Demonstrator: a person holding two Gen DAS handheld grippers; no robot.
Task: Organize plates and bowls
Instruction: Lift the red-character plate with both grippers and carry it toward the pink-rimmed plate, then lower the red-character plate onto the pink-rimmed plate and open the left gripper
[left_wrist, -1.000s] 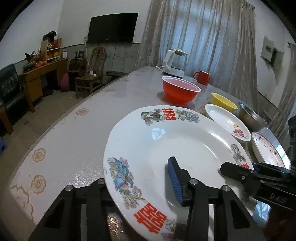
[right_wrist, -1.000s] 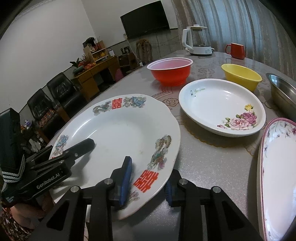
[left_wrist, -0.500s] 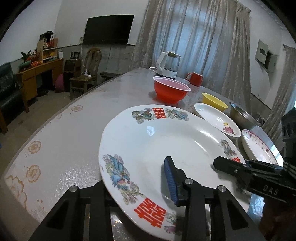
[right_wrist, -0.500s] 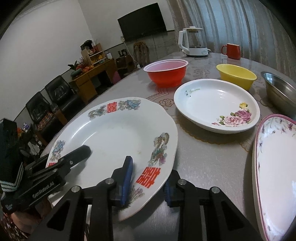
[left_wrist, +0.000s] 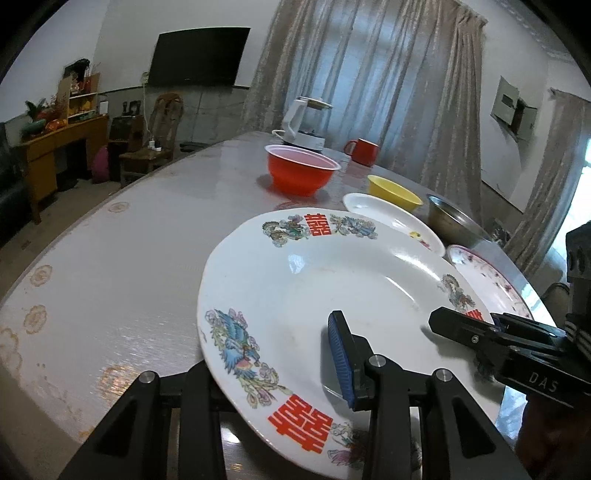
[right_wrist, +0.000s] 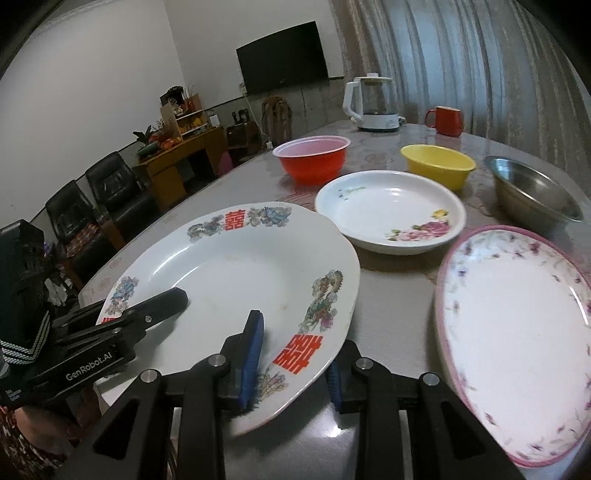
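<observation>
The left gripper (left_wrist: 273, 354) is clamped on the near left rim of the large dragon-and-phoenix plate (left_wrist: 332, 280); one blue-padded finger (left_wrist: 340, 354) lies on the plate's upper face while the other passes beneath the rim, out of sight. The plate is tilted, its rim lifted off the round table (left_wrist: 129, 258) on the near side. The right gripper (right_wrist: 295, 358) is clamped on the opposite rim, one blue pad on top by the red double-happiness mark and the other under the edge. So the plate hangs between the two grippers, each gripping one side. To its right lie a white rose-patterned plate (right_wrist: 388, 210) and, nearer, an oval pink-rimmed platter (right_wrist: 517, 325), both flat on the table and apart from the held plate. Behind them stand a red bowl (right_wrist: 314, 158), a yellow bowl (right_wrist: 439, 162) and a steel bowl (right_wrist: 532, 188)
</observation>
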